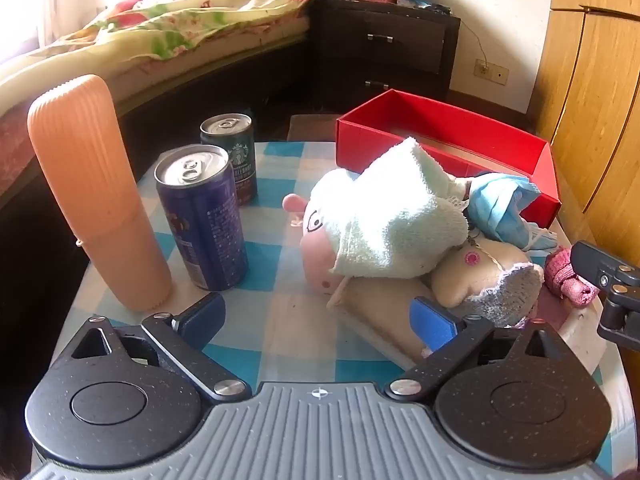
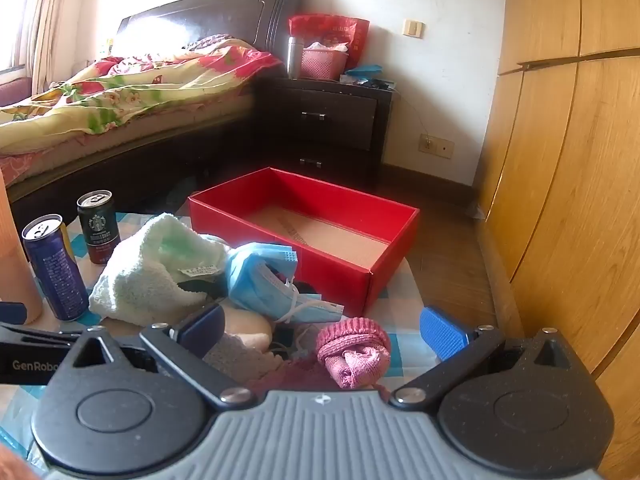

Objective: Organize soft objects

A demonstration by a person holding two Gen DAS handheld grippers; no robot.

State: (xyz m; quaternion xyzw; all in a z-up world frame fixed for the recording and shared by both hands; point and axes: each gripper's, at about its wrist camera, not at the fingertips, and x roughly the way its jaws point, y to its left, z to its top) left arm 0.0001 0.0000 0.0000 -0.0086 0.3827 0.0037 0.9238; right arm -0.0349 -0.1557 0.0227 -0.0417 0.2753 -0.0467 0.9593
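Observation:
A pile of soft things lies on the checked tablecloth (image 1: pixel 260 256): a pale green towel (image 1: pixel 392 220) (image 2: pixel 140 276) draped over a pink plush toy (image 1: pixel 316 248), blue face masks (image 1: pixel 500 208) (image 2: pixel 268 280), a beige and grey plush (image 1: pixel 480 276) and a rolled pink knitted piece (image 2: pixel 354 354) (image 1: pixel 568 280). Behind them stands an empty red box (image 1: pixel 448 132) (image 2: pixel 320 216). My left gripper (image 1: pixel 320 320) is open just before the plush toys, holding nothing. My right gripper (image 2: pixel 324 330) is open with the pink knit between its fingers, untouched.
A tall orange ribbed bottle (image 1: pixel 96 196), a blue can (image 1: pixel 200 216) (image 2: pixel 54 268) and a dark green can (image 1: pixel 234 156) (image 2: pixel 98 226) stand at the table's left. A bed (image 2: pixel 120 92), a dark nightstand (image 2: pixel 328 120) and a wooden wardrobe (image 2: pixel 568 160) surround the table.

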